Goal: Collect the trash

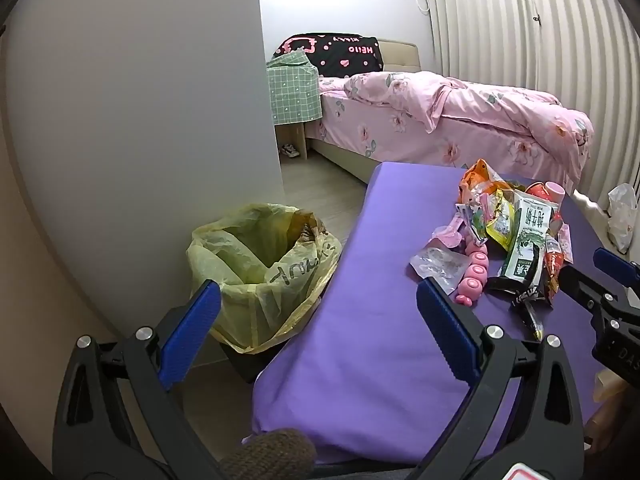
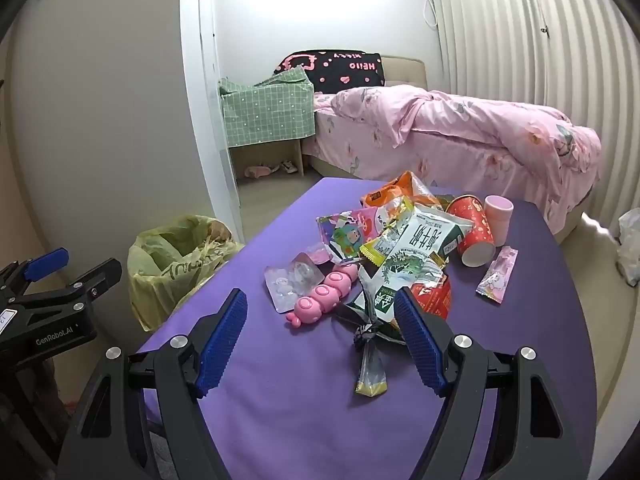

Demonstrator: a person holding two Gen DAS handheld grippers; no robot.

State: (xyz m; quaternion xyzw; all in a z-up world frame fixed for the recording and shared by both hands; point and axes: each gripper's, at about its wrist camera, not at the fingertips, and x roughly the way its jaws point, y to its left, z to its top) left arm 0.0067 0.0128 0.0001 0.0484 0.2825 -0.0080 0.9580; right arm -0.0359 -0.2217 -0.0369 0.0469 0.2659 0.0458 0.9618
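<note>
Purple tablecloth is loose, so snagging it drags the wrapper pile. Both your left gripper and right gripper gape wide, empty; mind the pink caterpillar toy isn't binned in the yellow-lined bin.

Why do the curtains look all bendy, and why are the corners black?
In both wrist views, a fisheye lens bows straight lines, so the curtain pleats curve. The black corners are the lens's round edge. In the right wrist view, glare washes out the wall behind the bed. The trash pile stays fairly sharp.
</note>
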